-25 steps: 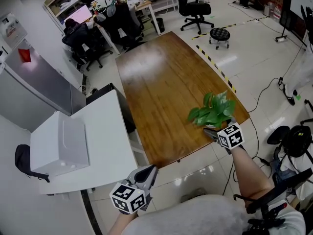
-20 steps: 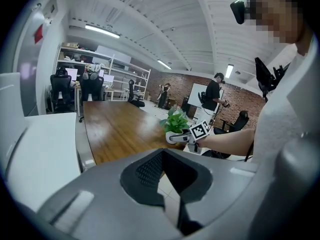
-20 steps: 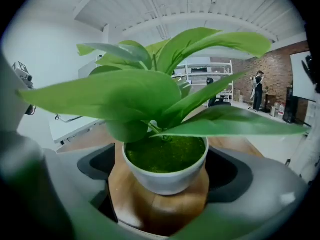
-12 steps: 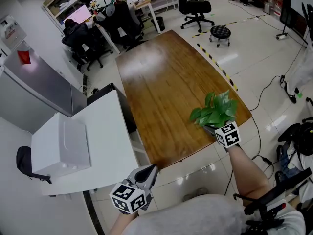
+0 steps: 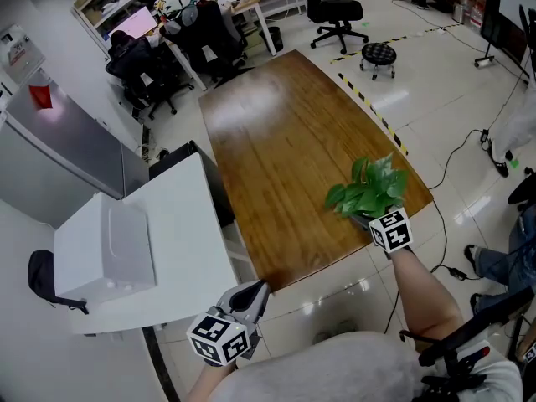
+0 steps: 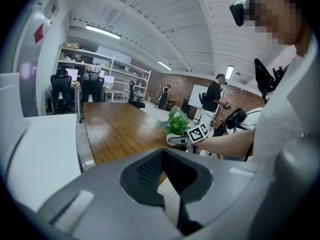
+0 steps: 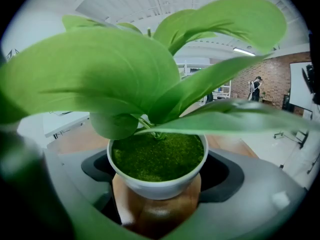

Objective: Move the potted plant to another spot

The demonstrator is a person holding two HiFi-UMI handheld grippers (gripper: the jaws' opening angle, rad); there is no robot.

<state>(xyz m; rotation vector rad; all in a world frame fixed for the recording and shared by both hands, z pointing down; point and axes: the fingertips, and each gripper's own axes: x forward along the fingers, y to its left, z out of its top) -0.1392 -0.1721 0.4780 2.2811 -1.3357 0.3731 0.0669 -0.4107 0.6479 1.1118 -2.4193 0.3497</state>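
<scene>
A potted plant [image 5: 368, 189] with broad green leaves stands in a white pot [image 7: 157, 184] near the right front edge of the long wooden table [image 5: 276, 141]. My right gripper [image 5: 362, 219] reaches in from the table's edge. Its jaws stand on either side of the pot and are closing, and I see no firm press of the pads on it. The leaves hide most of the right gripper view. My left gripper [image 5: 255, 292] hangs low in front of the table over the floor, with its fingers together and nothing in them. The left gripper view shows the plant [image 6: 176, 124] far off.
A white counter [image 5: 167, 241] with a white box [image 5: 105, 254] lies left of the table. Office chairs [image 5: 335, 11] and a round stool [image 5: 376, 57] stand beyond the far end. Cables and a person's leg [image 5: 502, 262] are on the floor at right.
My right gripper has slid a little further in round the pot. The left gripper has stayed put. At the right edge a black wheeled chair has gone and a person's leg has appeared.
</scene>
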